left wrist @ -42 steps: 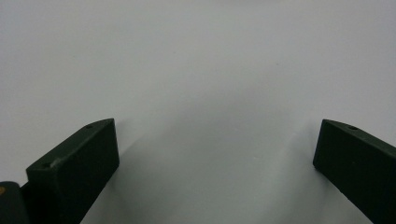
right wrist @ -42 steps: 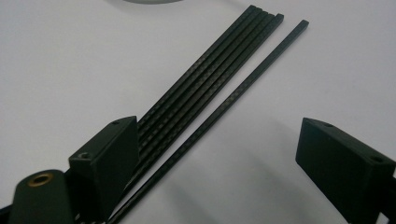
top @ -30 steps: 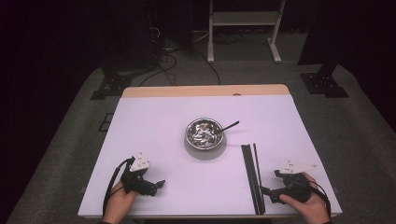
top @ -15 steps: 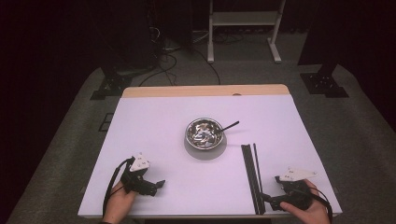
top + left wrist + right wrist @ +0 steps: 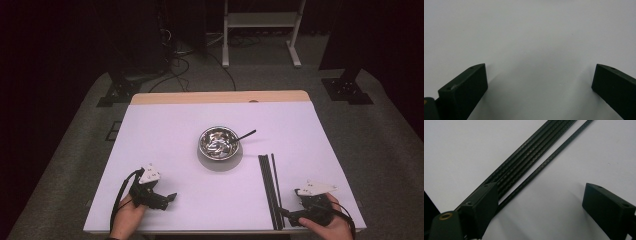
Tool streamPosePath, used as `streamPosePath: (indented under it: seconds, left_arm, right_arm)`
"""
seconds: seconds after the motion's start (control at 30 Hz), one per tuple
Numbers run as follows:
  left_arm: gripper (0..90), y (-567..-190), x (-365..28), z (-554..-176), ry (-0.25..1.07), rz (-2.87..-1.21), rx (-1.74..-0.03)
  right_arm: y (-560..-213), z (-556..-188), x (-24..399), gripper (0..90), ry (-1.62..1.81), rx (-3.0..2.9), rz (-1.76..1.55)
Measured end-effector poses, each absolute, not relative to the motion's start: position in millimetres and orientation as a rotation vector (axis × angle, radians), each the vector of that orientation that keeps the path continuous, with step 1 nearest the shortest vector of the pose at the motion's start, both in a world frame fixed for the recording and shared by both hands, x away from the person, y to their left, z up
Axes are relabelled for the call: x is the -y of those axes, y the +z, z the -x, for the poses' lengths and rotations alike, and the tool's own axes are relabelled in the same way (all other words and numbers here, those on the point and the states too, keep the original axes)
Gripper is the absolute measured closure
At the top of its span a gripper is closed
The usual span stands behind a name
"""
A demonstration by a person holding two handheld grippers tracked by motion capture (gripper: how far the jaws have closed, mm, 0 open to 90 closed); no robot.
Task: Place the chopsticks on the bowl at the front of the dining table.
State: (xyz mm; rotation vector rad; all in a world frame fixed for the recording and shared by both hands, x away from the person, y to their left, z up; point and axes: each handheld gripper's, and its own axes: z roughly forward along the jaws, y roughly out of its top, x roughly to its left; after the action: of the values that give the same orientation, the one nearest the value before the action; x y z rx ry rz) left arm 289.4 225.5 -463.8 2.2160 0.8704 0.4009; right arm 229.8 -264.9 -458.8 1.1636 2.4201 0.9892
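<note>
Several thin black rods (image 5: 267, 186) lie side by side on the white table (image 5: 165, 130), right of centre, running toward the near edge. My right gripper (image 5: 286, 215) is held at their near end and stands open. In the right gripper view the right gripper (image 5: 541, 192) has its left jaw over the bundle of rods (image 5: 529, 157), and one separate rod (image 5: 554, 155) runs just inside that jaw. My left gripper (image 5: 169, 197) rests open at the near left; the left gripper (image 5: 540, 70) has bare table between its jaws.
A shiny metal bowl (image 5: 219, 141) sits mid-table with a black utensil handle (image 5: 246, 134) sticking out to its right. The table's wooden far edge (image 5: 220, 97) and near edge bound the work area. Dark stands and cables are on the floor beyond.
My right gripper has drawn back toward the near edge, ending at the rods' near end. The left gripper, bowl and rods have stayed put.
</note>
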Motion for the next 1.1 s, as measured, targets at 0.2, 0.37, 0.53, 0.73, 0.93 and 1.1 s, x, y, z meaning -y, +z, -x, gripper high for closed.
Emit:
streamPosePath:
  seconds: [0.2,0.37,0.53,0.73,0.93,1.1]
  left_arm:
    - [0.0,-464,-225,-289,0.401,-2.216,-0.870]
    - [0.0,-464,-225,-289,0.401,-2.216,-0.870]
    - [0.0,-464,-225,-289,0.402,-2.216,-0.870]
    - [0.0,-464,-225,-289,0.402,-2.216,-0.870]
    - [0.0,-464,-225,-289,0.402,-2.216,-0.870]
    - [0.0,-464,-225,-289,0.403,-2.216,-0.869]
  right_arm:
    - [-459,-229,265,12.2,0.959,-2.417,-1.153]
    - [-459,-230,267,12.2,0.941,-2.410,-1.157]
    - [-459,-230,269,12.2,0.935,-2.406,-1.159]
    - [-459,-231,271,12.3,0.928,-2.399,-1.168]
    - [-458,-232,275,12.3,0.921,-2.396,-1.176]
    - [-458,-232,276,12.2,0.919,-2.390,-1.185]
